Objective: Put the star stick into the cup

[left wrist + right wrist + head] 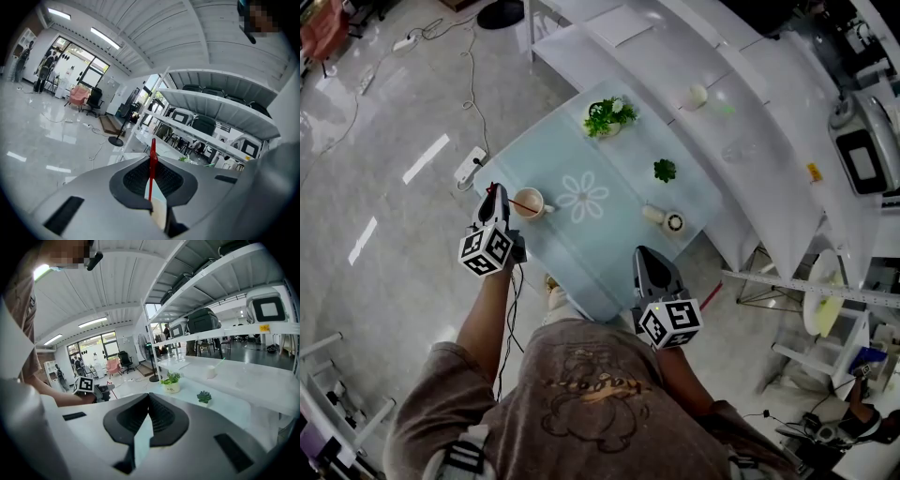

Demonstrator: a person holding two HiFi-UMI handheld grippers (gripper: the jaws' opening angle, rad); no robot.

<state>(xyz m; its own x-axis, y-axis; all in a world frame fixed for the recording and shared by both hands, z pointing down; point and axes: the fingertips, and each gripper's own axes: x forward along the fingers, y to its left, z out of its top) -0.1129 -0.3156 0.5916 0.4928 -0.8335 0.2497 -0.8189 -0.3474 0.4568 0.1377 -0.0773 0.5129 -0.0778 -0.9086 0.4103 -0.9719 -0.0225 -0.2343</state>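
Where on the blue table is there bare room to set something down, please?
The middle of the table, around the flower print, is bare, as is the near corner between the cup and the right gripper. It is tighter toward the far side, by the leafy plant and small succulent.

I count two grippers, the left gripper (493, 194) and the right gripper (644, 255); one red stick (517, 202); one cup (534, 196) at the left edge of the table (581, 255); two potted plants, a big plant (609, 116) at the far edge and a small plant (665, 170); one small white object (654, 215) near the right edge.
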